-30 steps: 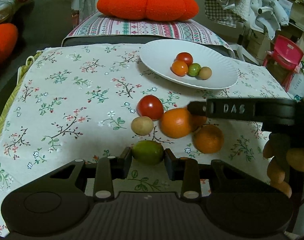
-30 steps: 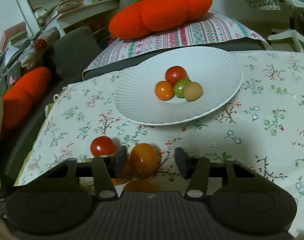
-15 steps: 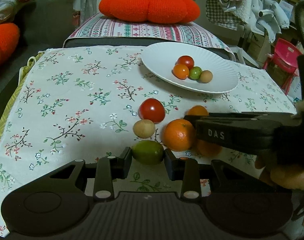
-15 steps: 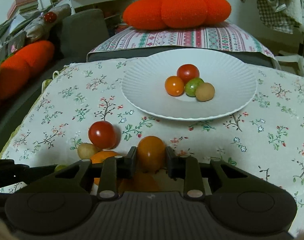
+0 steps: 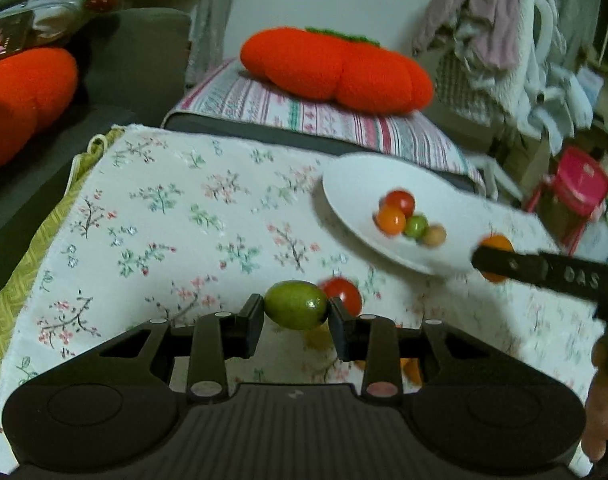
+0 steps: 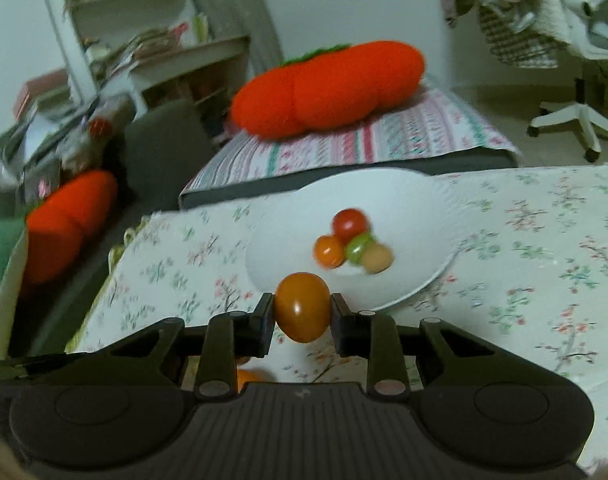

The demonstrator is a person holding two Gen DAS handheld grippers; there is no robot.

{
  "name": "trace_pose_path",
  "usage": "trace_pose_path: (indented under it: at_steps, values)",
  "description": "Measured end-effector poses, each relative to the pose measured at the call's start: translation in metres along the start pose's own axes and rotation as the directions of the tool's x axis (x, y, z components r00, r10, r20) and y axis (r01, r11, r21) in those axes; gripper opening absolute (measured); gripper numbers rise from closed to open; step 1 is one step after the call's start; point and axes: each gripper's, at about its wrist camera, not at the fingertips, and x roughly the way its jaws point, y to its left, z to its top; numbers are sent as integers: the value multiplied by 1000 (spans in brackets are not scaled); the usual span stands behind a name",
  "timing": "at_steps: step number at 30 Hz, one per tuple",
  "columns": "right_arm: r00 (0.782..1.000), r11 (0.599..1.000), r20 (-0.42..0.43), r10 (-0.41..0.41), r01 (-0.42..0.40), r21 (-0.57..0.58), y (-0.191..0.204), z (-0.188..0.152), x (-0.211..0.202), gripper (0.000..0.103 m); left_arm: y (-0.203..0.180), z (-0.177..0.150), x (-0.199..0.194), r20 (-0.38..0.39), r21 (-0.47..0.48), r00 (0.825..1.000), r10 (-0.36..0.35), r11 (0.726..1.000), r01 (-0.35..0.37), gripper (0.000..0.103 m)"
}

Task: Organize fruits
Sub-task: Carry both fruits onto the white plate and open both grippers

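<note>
My left gripper (image 5: 295, 312) is shut on a green fruit (image 5: 295, 310) and holds it above the floral cloth, left of the white plate (image 5: 356, 188). My right gripper (image 6: 301, 308) is shut on an orange fruit (image 6: 301, 307), held just in front of the plate's near rim (image 6: 424, 284). The plate holds several small fruits: red (image 6: 348, 221), orange (image 6: 328, 251), green (image 6: 358, 247) and tan (image 6: 378, 258). A red tomato (image 5: 344, 294) lies on the cloth behind the green fruit. In the left wrist view the right gripper's finger (image 5: 544, 270) reaches in from the right with its orange fruit (image 5: 496, 245).
A floral cloth (image 5: 175, 216) covers the table. More orange fruit (image 6: 249, 378) lies on it under the grippers. A big orange plush cushion (image 5: 336, 68) sits on a striped pad behind the plate. Another orange cushion (image 6: 67, 216) lies at the left. A red stool (image 5: 576, 188) stands at the right.
Both grippers have lifted with their fruits. The left raised the green fruit off the cloth. The right carried the orange fruit up and toward the plate's near rim.
</note>
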Motion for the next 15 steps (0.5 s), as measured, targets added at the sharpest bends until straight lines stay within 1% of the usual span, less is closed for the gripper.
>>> trace_pose_path:
  at_steps: [6,9,12,15]
  values:
    - [999,997,3,-39,39,70,-18,2,-5,26,-15,6,1,37,35,999,-35,999,34,22]
    - [999,994,5,-53,53,93,-21,2,-3,26,-27,9,6,64,92,997,-49,995,43,22]
    - [998,991,-12,-63,64,119,-25,2,0,26,-36,12,19,87,153,995,-44,988,30,22]
    - [997,986,-33,-76,80,147,-29,1,6,26,-42,15,33,91,176,995,-50,984,33,22]
